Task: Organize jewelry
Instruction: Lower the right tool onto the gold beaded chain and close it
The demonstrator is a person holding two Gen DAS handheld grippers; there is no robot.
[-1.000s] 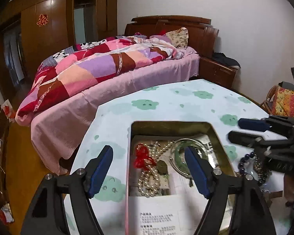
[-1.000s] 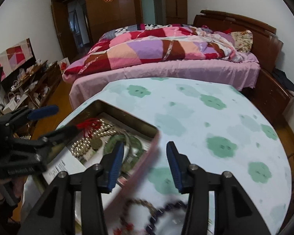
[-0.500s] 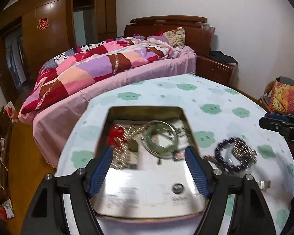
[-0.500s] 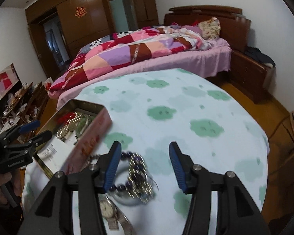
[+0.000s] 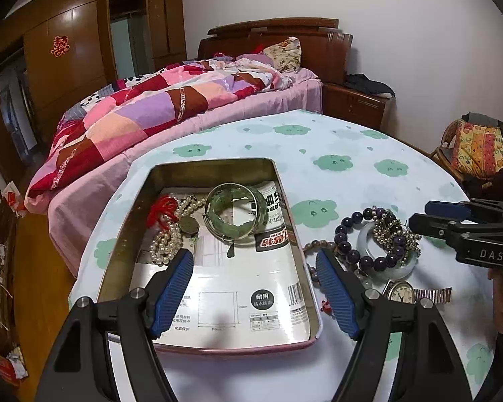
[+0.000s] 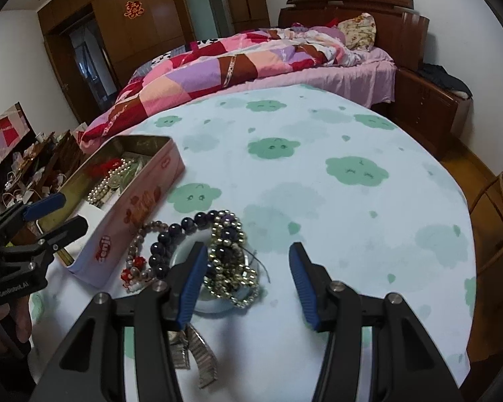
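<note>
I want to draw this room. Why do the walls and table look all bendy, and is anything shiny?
Left wrist view: the fisheye lens bends the table edge and darkens the corners; the tin floor shines with glare. Right wrist view: same bending; the beads look sharp.

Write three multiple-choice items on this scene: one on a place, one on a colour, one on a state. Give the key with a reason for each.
1. Where is the green bangle?
A. in the tin
B. on the bed
C. on the cloth beside the watch

2. What colour are the big beads of the bracelet beside the tin?
A. red
B. dark purple
C. white

3. How do the right tongs stand?
A. shut on the watch
B. open, holding nothing
C. shut on the tin's rim

Key: 1 A, the bangle lies inside the tin next to the pearls. 2 B, the beads look dark purple in both views. 3 B, the pads stand apart over the jewelry pile and press on nothing.
</note>
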